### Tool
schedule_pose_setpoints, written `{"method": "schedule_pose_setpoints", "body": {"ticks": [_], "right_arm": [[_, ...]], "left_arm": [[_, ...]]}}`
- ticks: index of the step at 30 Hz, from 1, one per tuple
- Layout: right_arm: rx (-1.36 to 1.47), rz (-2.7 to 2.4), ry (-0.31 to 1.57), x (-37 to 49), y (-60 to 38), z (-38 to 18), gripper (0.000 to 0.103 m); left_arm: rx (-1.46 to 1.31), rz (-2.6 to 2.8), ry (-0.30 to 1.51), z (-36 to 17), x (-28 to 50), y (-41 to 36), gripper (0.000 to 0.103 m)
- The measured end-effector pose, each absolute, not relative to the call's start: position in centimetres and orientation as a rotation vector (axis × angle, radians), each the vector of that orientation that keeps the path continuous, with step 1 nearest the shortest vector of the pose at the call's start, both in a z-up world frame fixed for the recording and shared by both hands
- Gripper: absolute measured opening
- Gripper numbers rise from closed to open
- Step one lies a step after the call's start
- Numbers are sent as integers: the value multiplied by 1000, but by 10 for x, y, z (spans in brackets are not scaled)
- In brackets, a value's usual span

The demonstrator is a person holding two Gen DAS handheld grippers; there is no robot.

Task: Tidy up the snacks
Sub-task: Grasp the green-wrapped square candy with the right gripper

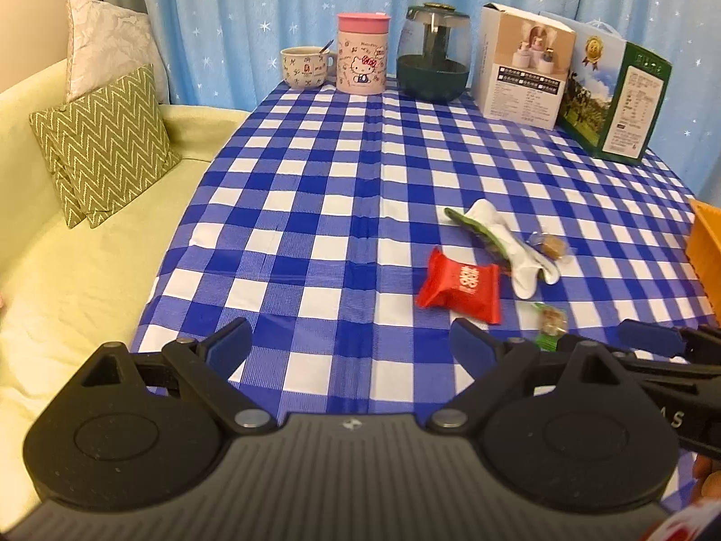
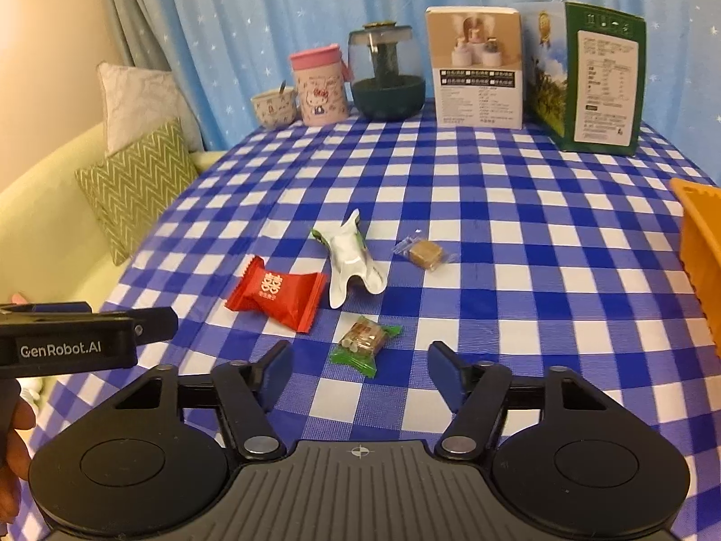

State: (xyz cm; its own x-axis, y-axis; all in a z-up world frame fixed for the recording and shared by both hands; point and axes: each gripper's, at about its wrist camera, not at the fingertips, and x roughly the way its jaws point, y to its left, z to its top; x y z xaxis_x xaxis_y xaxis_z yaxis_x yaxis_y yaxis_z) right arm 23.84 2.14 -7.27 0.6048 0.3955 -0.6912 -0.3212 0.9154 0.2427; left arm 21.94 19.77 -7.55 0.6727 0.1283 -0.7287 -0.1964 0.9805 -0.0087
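Blue checked tablecloth [image 2: 495,234] looks slippery. Both grippers, left gripper [image 1: 349,342] and right gripper [image 2: 358,367], hang with jaws apart, holding nothing. The green-wrapped candy [image 2: 364,343] might slide away when pinched.

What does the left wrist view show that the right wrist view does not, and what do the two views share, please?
Only the left wrist view shows the left gripper from behind, its jaws wide apart over bare cloth. Only the right wrist view shows the right gripper head-on, open, with the green-wrapped snack just ahead of it, untouched, and the left gripper's printed side. Both share the checked tablecloth, red packet, white wrapper, clear-wrapped brown sweet and an edge of the orange container.
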Motion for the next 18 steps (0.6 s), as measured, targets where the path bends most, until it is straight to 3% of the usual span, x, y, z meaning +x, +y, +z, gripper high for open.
{"method": "schedule_pose_setpoints", "body": {"ticks": [11,16,18], "right_arm": [[60,380,843,267,47,-99,42],[23,358,840,271,52,-101,23],[30,362,842,270,48,-101,22]], "left_arm": [[-118,173,795,-91,234,208,93],[-112,153,803,-96,238,205,93],[-109,137,804,-97,240,204,93]]}}
